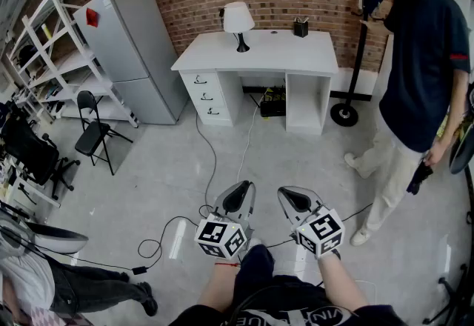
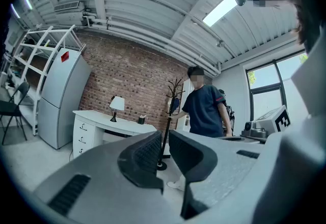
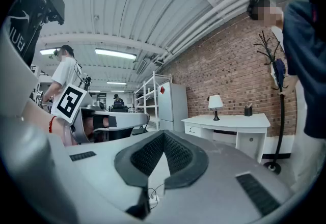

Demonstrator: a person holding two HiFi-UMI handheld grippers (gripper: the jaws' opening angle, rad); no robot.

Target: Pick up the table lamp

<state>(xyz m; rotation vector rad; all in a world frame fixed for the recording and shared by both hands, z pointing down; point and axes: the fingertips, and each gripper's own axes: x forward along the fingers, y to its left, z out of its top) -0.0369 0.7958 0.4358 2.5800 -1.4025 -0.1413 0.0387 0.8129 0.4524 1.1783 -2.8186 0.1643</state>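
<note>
The table lamp (image 1: 238,21), with a white shade on a thin black stem, stands upright on the left part of a white desk (image 1: 281,54) against the brick wall, far across the floor from me. It also shows small in the left gripper view as the lamp (image 2: 116,104) and in the right gripper view as the lamp (image 3: 215,102). My left gripper (image 1: 241,190) is held low in front of me, its jaws a narrow gap apart with nothing between them (image 2: 164,147). Beside it my right gripper (image 1: 290,193) is shut and empty, its tips touching (image 3: 163,139).
A grey fridge (image 1: 129,50) and a white shelf rack (image 1: 44,43) stand left of the desk, with a black folding chair (image 1: 92,132) in front. A coat stand (image 1: 357,58) and a standing person (image 1: 422,80) are at the right. Cables (image 1: 215,161) run over the floor. A pen cup (image 1: 300,27) sits on the desk.
</note>
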